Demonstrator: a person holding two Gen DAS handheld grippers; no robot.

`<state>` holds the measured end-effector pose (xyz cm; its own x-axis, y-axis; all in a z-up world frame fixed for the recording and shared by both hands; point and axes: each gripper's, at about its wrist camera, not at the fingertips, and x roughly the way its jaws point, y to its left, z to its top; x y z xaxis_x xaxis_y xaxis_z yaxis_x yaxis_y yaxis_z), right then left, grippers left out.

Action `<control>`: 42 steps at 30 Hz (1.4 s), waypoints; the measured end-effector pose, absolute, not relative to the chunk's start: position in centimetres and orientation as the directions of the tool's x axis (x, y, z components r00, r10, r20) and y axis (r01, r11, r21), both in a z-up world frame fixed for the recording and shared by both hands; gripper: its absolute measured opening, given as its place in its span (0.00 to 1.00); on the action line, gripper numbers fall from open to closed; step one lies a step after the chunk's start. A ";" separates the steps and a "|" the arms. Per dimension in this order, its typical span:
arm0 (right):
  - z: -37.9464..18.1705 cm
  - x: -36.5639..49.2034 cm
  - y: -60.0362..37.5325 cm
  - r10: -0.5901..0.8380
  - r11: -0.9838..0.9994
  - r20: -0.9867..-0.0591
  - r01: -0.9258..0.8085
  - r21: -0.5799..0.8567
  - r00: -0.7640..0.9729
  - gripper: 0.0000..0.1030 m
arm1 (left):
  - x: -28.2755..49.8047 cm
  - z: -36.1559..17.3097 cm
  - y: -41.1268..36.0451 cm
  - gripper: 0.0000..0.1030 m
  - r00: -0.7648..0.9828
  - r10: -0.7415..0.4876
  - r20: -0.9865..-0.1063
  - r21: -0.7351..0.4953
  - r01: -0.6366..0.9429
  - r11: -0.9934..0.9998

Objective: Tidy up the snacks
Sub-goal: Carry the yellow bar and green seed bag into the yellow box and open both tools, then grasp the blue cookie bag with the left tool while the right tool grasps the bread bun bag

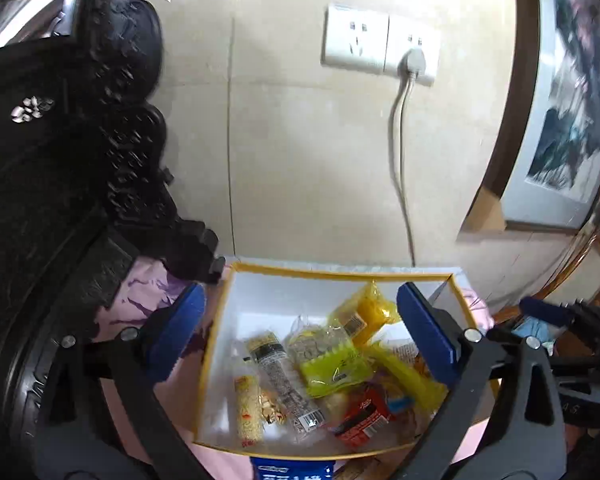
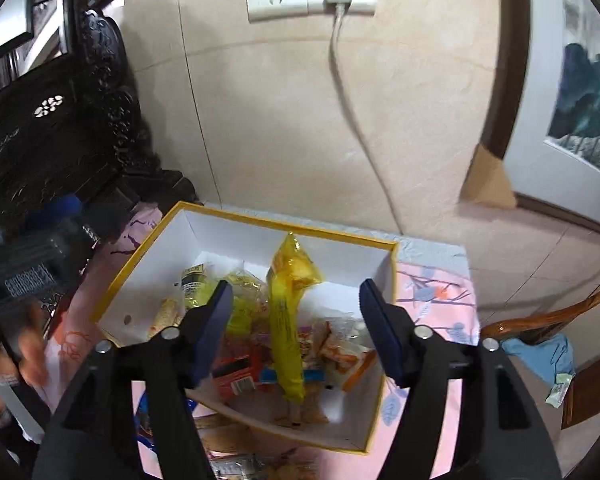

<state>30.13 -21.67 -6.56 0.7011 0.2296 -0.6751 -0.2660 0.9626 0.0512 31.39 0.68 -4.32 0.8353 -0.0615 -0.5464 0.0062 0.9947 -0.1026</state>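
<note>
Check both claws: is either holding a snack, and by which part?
Nothing is held. The left claw and right claw both stand open above the snack box, with nothing pressed between the pads.

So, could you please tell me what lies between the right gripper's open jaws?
In the right wrist view, the right gripper frames snacks lying in the yellow-rimmed box: a long yellow packet runs up the middle, with a red packet beside it. The jaws grip nothing.

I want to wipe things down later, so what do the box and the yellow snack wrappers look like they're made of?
The box looks like stiff cardboard: matte white inside, yellow edging, crisp folded corners. The yellow wrappers look like thin glossy plastic film: they are partly see-through, crinkled and catch highlights.
</note>
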 end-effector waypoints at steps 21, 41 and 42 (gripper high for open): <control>-22.1 19.6 -24.1 0.219 0.967 -0.895 -0.207 0.147 0.389 0.69 | 13.7 -16.1 3.6 0.98 0.539 -0.069 -0.839 -0.133 -0.081 0.988; -25.6 22.8 -23.0 0.217 0.958 -0.932 -0.245 0.147 0.290 0.54 | 15.1 -16.5 4.5 0.98 0.520 -0.064 -0.852 -0.152 -0.129 0.980; -25.6 22.9 -23.3 0.227 0.960 -0.931 -0.224 0.166 0.286 0.54 | 15.4 -16.7 4.3 0.98 0.517 -0.063 -0.854 -0.148 -0.125 0.981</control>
